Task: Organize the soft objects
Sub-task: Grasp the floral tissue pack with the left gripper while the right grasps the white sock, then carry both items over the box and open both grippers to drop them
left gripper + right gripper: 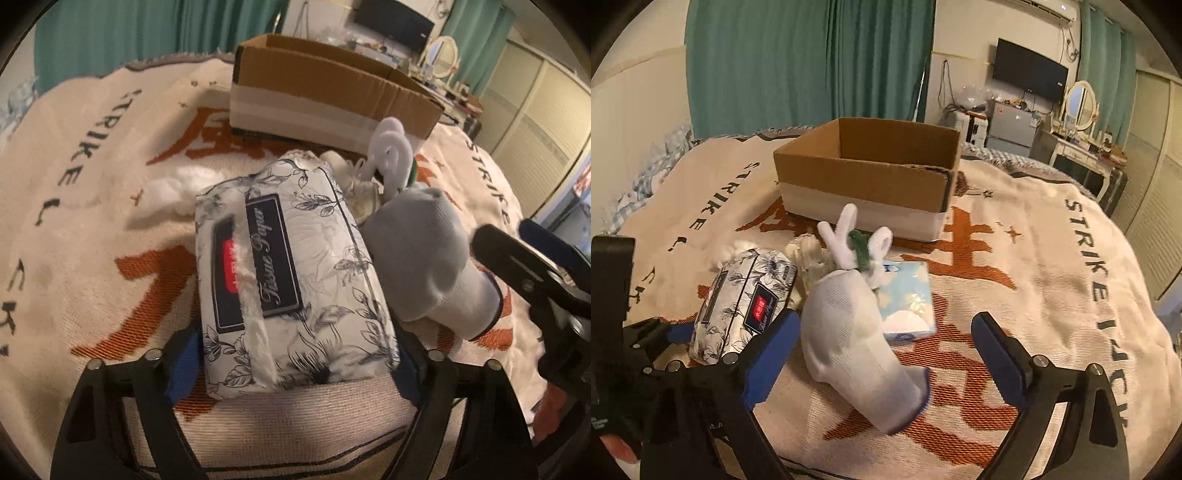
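A floral tissue paper pack [291,273] lies on the blanket, its near end between the blue pads of my left gripper [291,365], which is shut on it. It also shows in the right wrist view [742,302] with the left gripper [727,332] around it. A white sock [853,347] lies just right of the pack, between the spread fingers of my open right gripper [886,354]. A white plush rabbit [857,243], a light blue tissue packet [908,299] and cotton fluff [166,192] lie beyond. The sock [424,258] and right gripper [535,273] show in the left view.
An open cardboard box [868,177] stands on the bed beyond the pile. The patterned blanket [1052,277] covers the bed. Green curtains [812,66], a TV [1030,74] and a dresser with mirror [1078,140] are at the back.
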A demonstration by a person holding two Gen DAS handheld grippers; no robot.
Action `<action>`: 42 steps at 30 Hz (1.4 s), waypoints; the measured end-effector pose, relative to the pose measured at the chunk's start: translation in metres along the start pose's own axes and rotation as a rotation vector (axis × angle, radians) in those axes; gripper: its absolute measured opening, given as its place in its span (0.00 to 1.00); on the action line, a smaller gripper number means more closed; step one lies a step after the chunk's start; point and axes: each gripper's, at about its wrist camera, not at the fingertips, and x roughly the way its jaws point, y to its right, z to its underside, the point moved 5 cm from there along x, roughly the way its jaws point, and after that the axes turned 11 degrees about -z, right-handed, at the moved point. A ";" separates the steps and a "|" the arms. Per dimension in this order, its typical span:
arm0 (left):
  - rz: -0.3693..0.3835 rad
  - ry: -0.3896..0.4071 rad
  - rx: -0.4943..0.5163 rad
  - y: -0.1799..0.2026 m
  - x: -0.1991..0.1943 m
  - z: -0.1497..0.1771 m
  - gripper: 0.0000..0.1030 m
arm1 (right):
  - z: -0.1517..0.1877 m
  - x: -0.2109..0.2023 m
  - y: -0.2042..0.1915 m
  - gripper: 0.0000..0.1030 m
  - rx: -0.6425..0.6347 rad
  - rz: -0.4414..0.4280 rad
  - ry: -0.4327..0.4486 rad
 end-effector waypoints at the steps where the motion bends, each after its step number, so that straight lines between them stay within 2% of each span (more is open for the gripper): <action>1: -0.013 0.015 0.007 -0.003 -0.004 0.000 0.77 | 0.000 0.004 -0.001 0.88 0.005 -0.010 -0.009; 5: -0.095 0.064 0.020 -0.020 -0.013 0.003 0.76 | 0.003 0.022 -0.008 0.83 0.000 -0.025 -0.059; 9: -0.087 0.073 0.007 -0.031 -0.015 -0.001 0.76 | 0.010 0.043 -0.015 0.71 -0.007 -0.051 -0.118; 11: -0.087 0.071 0.009 -0.034 -0.014 -0.001 0.76 | 0.015 0.052 -0.017 0.59 -0.006 -0.057 -0.148; 14: -0.082 0.063 0.008 -0.034 -0.017 -0.004 0.76 | 0.019 0.051 -0.022 0.50 -0.023 -0.041 -0.155; 19: -0.085 0.104 0.022 -0.030 -0.039 -0.009 0.76 | 0.020 0.027 -0.022 0.43 -0.015 -0.035 -0.129; 26: -0.113 0.215 0.053 -0.023 -0.089 -0.020 0.76 | 0.007 -0.034 -0.029 0.41 0.001 -0.053 -0.035; 31: -0.109 0.295 0.092 -0.014 -0.122 -0.033 0.76 | -0.019 -0.081 -0.038 0.41 -0.015 -0.061 0.064; 37: -0.106 0.362 0.123 -0.006 -0.130 -0.068 0.76 | -0.072 -0.120 -0.030 0.41 -0.001 -0.080 0.187; 42: -0.096 0.404 0.134 0.000 -0.121 -0.111 0.76 | -0.130 -0.118 -0.017 0.40 -0.019 -0.075 0.249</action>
